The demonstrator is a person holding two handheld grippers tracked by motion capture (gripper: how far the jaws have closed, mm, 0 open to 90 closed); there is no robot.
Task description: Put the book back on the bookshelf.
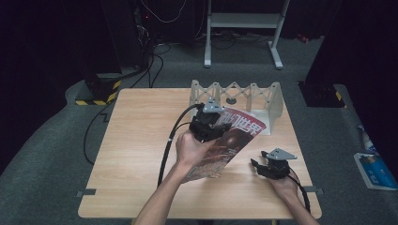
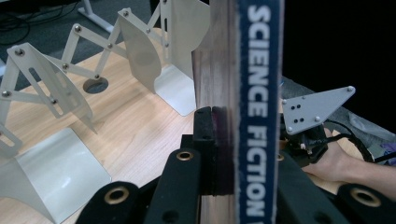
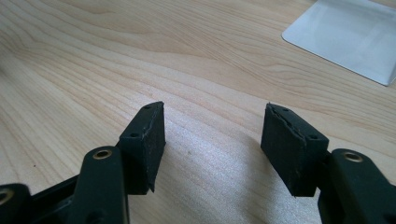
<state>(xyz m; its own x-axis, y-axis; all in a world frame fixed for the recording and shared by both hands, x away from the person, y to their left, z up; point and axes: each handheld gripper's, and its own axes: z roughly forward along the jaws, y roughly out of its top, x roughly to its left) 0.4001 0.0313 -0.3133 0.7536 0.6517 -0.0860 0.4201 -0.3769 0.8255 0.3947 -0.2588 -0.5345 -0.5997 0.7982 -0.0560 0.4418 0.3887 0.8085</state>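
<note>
Two grippers on the wooden table [image 1: 141, 140], and the left gripper [image 1: 210, 123] has the goods: its jaws are clamped tight on a magazine [image 1: 230, 143], pinching it near the top edge. Seen from the high view, the magazine is lifted off the tabletop and tilted, its red-and-dark cover facing up, sitting just past the centre of the table toward two o'clock, with the person's left hand [image 1: 190, 149] wrapped around the gripper body at the magazine's nine o'clock side. Along the left gripper view the magazine [image 2: 236, 93] stands edge-on, a blue strip reading SCIENCE FICTION running top to bottom, the black pads pressed flat against the pages. Off at ten o'clock in that view stands the white folding book rack [image 2: 70, 93], its metal dividers upright; on the high view the rack [image 1: 244, 96] sits at the table's far edge, at twelve o'clock from the magazine and close behind it. Over at four o'clock, the right gripper [image 1: 274, 165] rests low by the table's near right side, jaws spread wide with nothing between them, bare wood under the pads [image 3: 144, 144].
</note>
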